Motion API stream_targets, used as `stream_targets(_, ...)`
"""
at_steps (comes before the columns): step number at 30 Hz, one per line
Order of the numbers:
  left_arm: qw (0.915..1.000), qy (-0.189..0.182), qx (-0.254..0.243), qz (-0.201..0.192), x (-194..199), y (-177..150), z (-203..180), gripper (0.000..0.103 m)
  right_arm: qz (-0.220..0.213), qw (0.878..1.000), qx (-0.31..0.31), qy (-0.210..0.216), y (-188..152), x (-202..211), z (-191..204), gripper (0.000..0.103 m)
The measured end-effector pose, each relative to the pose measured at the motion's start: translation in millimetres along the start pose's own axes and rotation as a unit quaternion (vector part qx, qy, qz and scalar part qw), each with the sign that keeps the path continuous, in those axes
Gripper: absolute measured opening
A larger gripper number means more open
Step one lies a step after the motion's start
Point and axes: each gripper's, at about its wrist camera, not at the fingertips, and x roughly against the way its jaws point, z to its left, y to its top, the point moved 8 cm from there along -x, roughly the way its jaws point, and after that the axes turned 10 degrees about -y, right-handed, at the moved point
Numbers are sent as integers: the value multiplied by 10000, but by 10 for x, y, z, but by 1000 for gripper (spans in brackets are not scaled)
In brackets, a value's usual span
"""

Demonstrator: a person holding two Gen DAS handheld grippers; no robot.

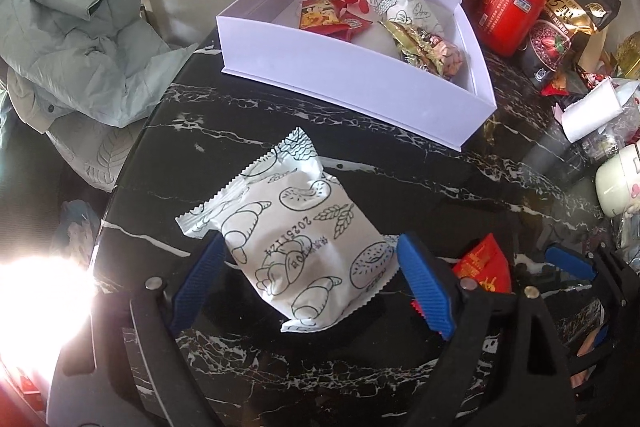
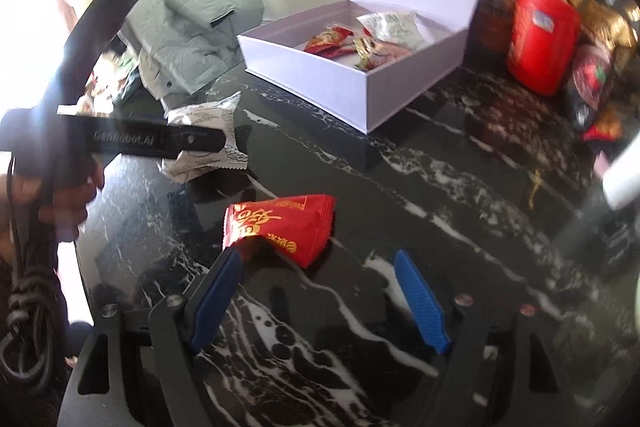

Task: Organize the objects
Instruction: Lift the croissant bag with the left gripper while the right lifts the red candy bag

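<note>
Blue-padded jaws gape: left gripper straddles white packet, right gripper empty.

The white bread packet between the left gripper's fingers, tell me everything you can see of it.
The white bread packet is a puffy, sealed pillow pouch, seemingly matte plastic, with zigzag-cut ends. Black line drawings of croissants, bagels and wheat ears cover it, plus a printed date code. It lies flat and diagonal on the black marble table, in front of the open white box. The left gripper straddles it, open; whether the fingers touch it is unclear.

Two white bread packets, one white box, perhaps four red packets.
</note>
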Motion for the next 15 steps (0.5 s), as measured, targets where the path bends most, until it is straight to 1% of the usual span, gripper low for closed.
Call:
stream_targets(3, 10000, 16, -56, 36, -24, 35, -48, 87, -178, 9978, 632, -62, 99, 22, 61, 80)
stream_targets(6, 9999, 34, -34, 140, -85, 42, -72, 87, -294, 9924, 1184, 132, 198, -4, 134, 80)
stream_targets(8, 9998, 51, 24, 174, -114, 46, -53, 87, -250, 9874, 1549, 207, 230, -65, 167, 80)
stream_targets(11, 9994, 69, 87, 320, -198, 20, -28, 87, -172, 9768, 2097, 395, 253, -169, 248, 80)
stream_targets(13, 9991, 104, 73, 394, -241, -9, -23, 87, -202, 9664, 2507, 533, 256, -224, 339, 80)
stream_targets(15, 9988, 115, 49, 463, -276, -46, -18, 87, -309, 9527, 2936, 714, 250, -255, 447, 80)
